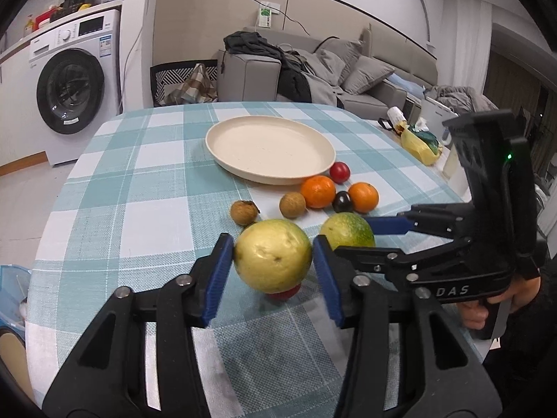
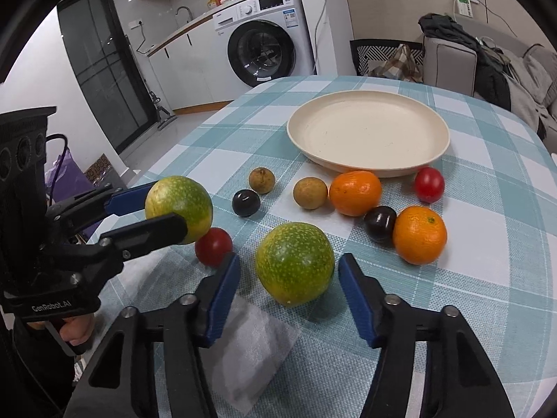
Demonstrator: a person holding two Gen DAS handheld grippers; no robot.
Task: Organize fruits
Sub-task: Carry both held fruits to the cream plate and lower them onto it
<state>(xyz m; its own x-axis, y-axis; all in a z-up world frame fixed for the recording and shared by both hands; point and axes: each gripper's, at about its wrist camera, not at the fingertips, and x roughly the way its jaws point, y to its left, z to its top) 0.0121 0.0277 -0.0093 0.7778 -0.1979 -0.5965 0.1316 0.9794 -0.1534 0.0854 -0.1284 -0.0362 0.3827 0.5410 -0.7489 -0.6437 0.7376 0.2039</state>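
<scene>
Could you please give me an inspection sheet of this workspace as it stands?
Surface: checked tablecloth over a round table.
Job's things: plate empty; on the cloth beside it, two oranges, two red tomatoes, two dark fruits, two brown longans.
Clutter: clear plastic sheet.
Grippers: left gripper shut on yellow-green fruit; right gripper open, fingers either side of green fruit, not touching.
Cables: wall cable.
Surroundings: washing machine, sofa.
</scene>
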